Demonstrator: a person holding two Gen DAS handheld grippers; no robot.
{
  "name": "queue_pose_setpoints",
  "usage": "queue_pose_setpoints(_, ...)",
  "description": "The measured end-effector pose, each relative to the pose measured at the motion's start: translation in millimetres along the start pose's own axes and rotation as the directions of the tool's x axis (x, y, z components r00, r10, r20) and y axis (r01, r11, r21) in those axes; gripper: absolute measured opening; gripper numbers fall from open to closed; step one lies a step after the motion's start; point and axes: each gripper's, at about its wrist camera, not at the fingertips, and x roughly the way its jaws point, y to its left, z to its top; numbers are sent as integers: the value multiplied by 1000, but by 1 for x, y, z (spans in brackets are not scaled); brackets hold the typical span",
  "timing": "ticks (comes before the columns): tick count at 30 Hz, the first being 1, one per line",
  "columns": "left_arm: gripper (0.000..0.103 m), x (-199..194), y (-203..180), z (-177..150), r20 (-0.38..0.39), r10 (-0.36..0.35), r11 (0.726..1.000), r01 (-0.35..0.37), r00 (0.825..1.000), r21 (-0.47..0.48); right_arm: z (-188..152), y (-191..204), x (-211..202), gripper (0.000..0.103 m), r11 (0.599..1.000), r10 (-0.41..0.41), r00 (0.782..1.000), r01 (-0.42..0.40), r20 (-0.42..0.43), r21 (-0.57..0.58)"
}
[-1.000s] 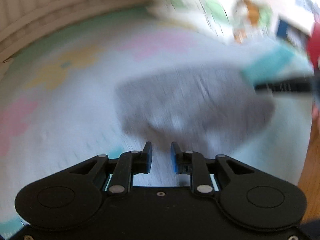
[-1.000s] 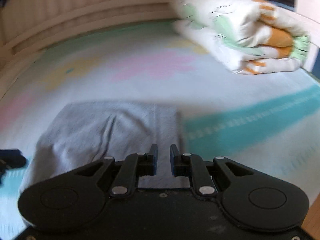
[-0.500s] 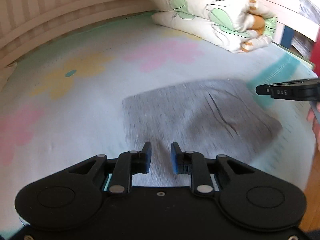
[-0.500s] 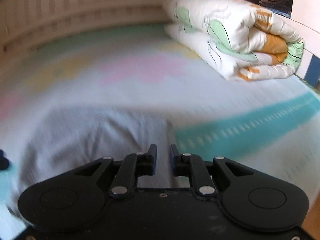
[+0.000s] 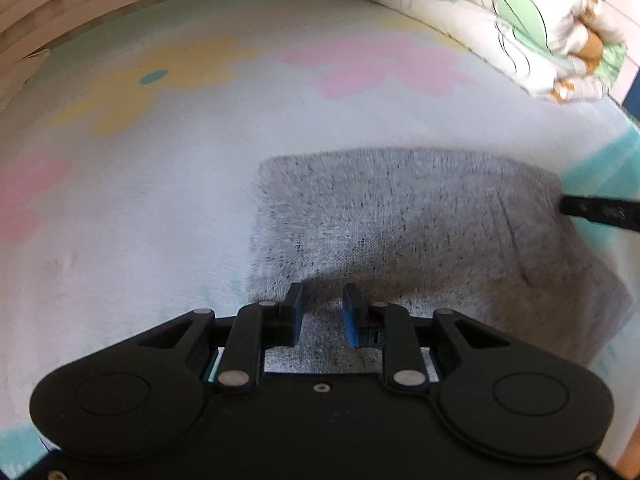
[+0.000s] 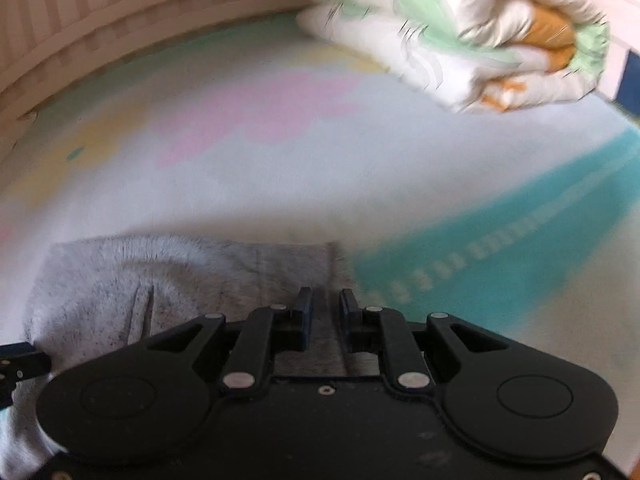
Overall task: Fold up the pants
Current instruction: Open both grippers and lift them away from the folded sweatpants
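Note:
The grey pants [image 5: 400, 232] lie folded into a flat rectangle on the flower-print sheet [image 5: 160, 200]. My left gripper [image 5: 322, 306] hovers low over their near left edge. Its jaws stand apart and only flat fabric shows through the gap. In the right wrist view the pants [image 6: 160, 276] fill the lower left. My right gripper [image 6: 323, 308] is above their right edge, jaws a narrow gap apart with nothing pinched. Each gripper shows in the other's view: the right gripper [image 5: 600, 213] at the pants' far right corner, the left gripper [image 6: 20, 364] at the left edge.
A rolled white quilt [image 6: 480, 40] with green and orange print lies at the back right of the bed. A striped wall [image 6: 100, 12] runs along the far side. A teal band [image 6: 520, 248] crosses the sheet right of the pants. The wooden floor shows at the lower right.
Both grippers have moved in and down toward the pants, so the grey fabric now lies right under their fingertips. The jaw gaps look the same as before.

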Motion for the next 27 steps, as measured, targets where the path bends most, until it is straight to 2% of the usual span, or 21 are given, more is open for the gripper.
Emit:
queue_pose_setpoints(6, 33, -52, -4, -6, 85, 44, 999, -42, 995, -32, -15, -3, -69, 28, 999, 39, 999, -40, 26, 30)
queue_pose_setpoints(10, 49, -93, -10, -22, 156, 51, 999, -47, 987, -27, -35, 8, -106, 29, 999, 44, 998, -44, 35, -9)
queue_pose_setpoints(12, 53, -106, -16, -33, 186, 49, 999, -46, 981, -24, -52, 15, -124, 29, 999, 34, 998, -32, 50, -38)
queue_pose_setpoints(18, 54, -128, -39, -64, 209, 62, 997, -69, 976, 25, -93, 22, -166, 30, 998, 56, 996, -55, 73, -5)
queue_pose_setpoints(22, 58, -134, -52, -79, 210, 32, 997, -44, 977, 57, -101, 22, -181, 30, 994, 100, 987, -104, 123, 25)
queue_pose_setpoints(27, 58, -133, -58, -89, 177, 21, 999, -28, 984, 38, -106, 28, -188, 31, 993, 116, 982, -120, 149, 16)
